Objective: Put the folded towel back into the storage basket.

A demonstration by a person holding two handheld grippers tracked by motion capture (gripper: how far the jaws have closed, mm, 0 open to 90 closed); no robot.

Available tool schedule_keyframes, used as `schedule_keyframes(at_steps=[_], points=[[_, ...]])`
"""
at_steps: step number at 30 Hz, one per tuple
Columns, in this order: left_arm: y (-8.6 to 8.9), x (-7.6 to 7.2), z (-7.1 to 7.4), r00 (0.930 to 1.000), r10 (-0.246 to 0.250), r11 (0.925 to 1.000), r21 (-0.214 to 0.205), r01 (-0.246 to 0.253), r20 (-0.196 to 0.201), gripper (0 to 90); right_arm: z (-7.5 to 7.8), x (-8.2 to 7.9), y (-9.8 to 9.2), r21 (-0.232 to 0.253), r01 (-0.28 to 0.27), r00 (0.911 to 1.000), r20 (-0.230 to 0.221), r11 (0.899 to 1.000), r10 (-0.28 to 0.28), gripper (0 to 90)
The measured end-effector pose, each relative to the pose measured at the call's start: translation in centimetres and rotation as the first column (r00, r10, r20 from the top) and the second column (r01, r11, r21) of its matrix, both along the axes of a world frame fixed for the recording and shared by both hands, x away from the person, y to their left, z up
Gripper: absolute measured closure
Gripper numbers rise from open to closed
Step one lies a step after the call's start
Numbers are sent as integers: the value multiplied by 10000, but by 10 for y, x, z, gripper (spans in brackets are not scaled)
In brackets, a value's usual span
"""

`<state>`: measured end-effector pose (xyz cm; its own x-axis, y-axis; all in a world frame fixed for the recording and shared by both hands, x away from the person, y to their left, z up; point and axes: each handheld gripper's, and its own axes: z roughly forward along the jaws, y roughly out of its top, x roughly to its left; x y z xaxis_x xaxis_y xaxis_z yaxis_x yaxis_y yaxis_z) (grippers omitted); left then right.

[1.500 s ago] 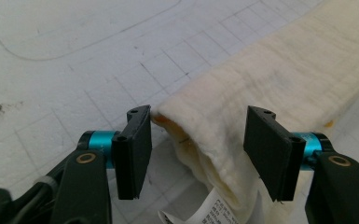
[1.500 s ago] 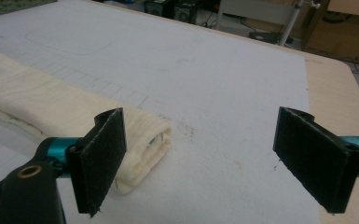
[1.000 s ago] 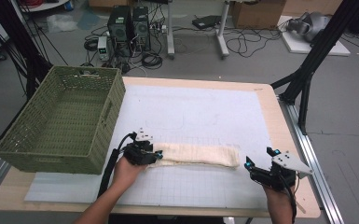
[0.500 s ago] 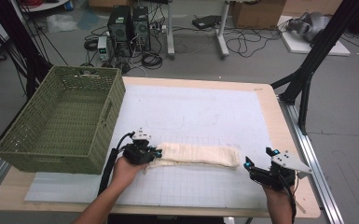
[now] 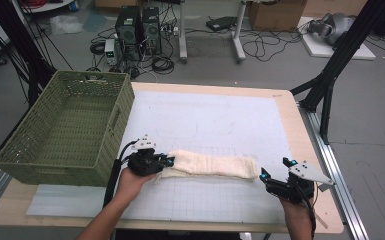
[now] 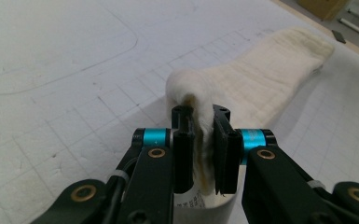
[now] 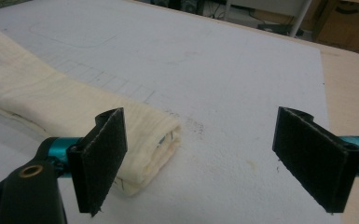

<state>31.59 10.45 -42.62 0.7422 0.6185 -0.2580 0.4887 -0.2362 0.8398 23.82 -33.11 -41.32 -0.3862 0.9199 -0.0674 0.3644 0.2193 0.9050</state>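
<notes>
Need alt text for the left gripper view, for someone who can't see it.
The left gripper is shut on one bunched end of a folded cream towel, seen along its two black jaws. The rest of the towel lies flat, stretching away up and right across a white gridded mat.

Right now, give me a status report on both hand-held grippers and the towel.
Left hand-held gripper shut on folded towel end. Right hand-held gripper open, at the other end, not touching. Green basket left of towel, nothing in the way.

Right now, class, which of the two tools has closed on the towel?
The left tool: it pinches the towel's end nearest the basket. The right tool stands open beside the other end.
</notes>
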Motion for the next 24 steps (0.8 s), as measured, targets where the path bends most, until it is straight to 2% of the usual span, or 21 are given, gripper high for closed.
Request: schedule_keyframes(at_steps=[6,7,8,9,14,22,24], points=[[3,-3,3,9994,-198,9997,-156,202,268,800,-1,4,4,239,-55,9999,-151,9997,59,163],[3,-5,3,9991,-249,9996,-126,254,348,800,-3,9,8,220,-153,9993,-335,9996,160,163],[3,-5,3,9991,-249,9996,-126,254,348,801,-3,9,8,220,-153,9993,-335,9996,160,163],[3,-6,4,9988,-259,9995,-147,265,405,801,-6,14,12,57,-309,9980,-553,9995,312,163],[4,-9,6,9983,-262,9993,-237,274,530,800,-14,25,21,-111,-433,9910,-1272,9990,416,162],[5,-11,6,9976,-305,9994,-172,316,622,800,-20,33,24,-3,-438,9833,-1767,9990,431,163],[5,-12,6,9976,-299,9994,-151,309,623,799,-24,37,26,46,-471,9782,-2023,9989,471,164]])
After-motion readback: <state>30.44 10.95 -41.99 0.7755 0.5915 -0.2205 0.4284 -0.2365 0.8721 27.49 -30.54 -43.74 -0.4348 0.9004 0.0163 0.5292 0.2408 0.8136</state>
